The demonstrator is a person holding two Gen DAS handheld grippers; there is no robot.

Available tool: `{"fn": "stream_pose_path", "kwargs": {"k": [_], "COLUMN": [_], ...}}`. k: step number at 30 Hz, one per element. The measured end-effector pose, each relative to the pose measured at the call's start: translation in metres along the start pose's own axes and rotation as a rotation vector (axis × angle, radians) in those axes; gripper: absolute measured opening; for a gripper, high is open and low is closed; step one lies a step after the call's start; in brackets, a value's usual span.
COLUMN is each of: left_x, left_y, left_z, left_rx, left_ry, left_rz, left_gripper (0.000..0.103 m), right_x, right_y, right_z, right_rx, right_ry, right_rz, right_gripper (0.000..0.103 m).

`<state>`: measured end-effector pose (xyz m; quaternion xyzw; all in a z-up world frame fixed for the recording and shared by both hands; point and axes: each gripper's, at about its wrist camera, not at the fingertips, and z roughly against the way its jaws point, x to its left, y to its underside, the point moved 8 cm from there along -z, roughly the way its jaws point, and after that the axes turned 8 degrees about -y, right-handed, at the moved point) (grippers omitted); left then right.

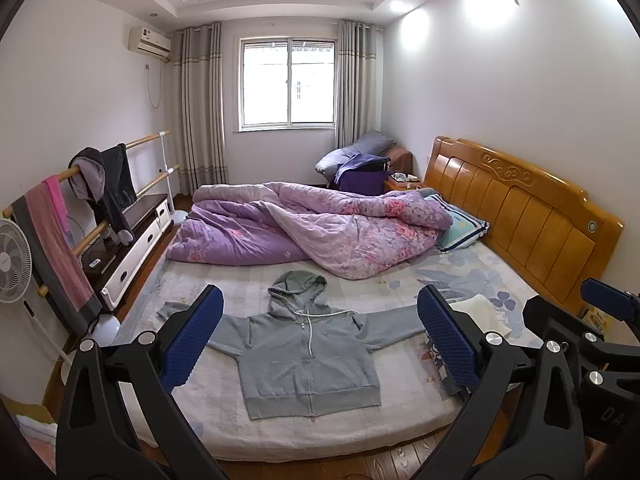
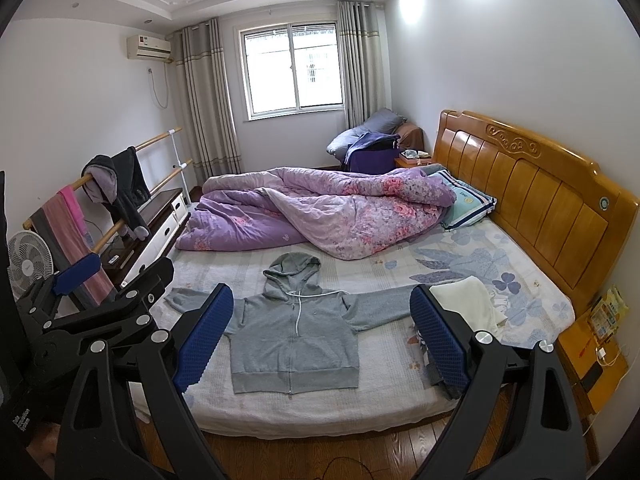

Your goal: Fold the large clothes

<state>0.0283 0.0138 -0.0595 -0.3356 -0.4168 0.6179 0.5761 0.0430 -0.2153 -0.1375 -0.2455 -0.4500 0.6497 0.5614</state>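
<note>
A grey zip-up hoodie (image 1: 308, 354) lies flat and face up on the near part of the bed (image 1: 400, 412), zipper closed, hood pointing toward the window, both sleeves stretched straight out to the sides and a white drawstring trailing down the chest; its ribbed hem sits close to the near mattress edge. Beyond it a purple floral quilt (image 1: 320, 232) is heaped across the far half of the bed, with a striped pillow (image 1: 460, 226) against the wooden headboard (image 1: 528, 216). The left gripper (image 1: 320, 340) hangs above the near edge with its blue pads spread wide, holding nothing, the hoodie framed between them. The right gripper (image 2: 320, 336) is likewise wide open and empty over the same spot. The left wrist view catches the right gripper's black frame at its right edge and shows the standing fan (image 1: 12, 266) large at the left. The right wrist view shows the left gripper's frame at its left edge, and also a bedside cabinet (image 2: 592, 356) with a yellow packet and a charging cable, plus more of the folded white cloth (image 2: 472, 304) lying by the hoodie's sleeve end.
</note>
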Motion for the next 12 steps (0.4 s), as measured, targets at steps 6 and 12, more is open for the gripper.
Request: {"fn": "stream_pose_path", "kwargs": {"k": [6, 12], "left_x": [0.0025, 0.0023], "left_y": [0.0009, -0.0010], "left_z": [0.0015, -0.0011], "left_rx": [0.011, 0.024], "left_ry": [-0.009, -0.007], "left_rz": [0.004, 0.004], "left_gripper": [0.098, 0.098], "right_x": [-0.0012, -0.0015], "right_y": [-0.0012, -0.0020], "right_z": [0.0004, 0.0004], "right_rx": [-0.001, 0.000], "right_ry": [0.003, 0.004], "right_rz": [0.001, 0.001], "right_gripper": [0.087, 0.087]}}
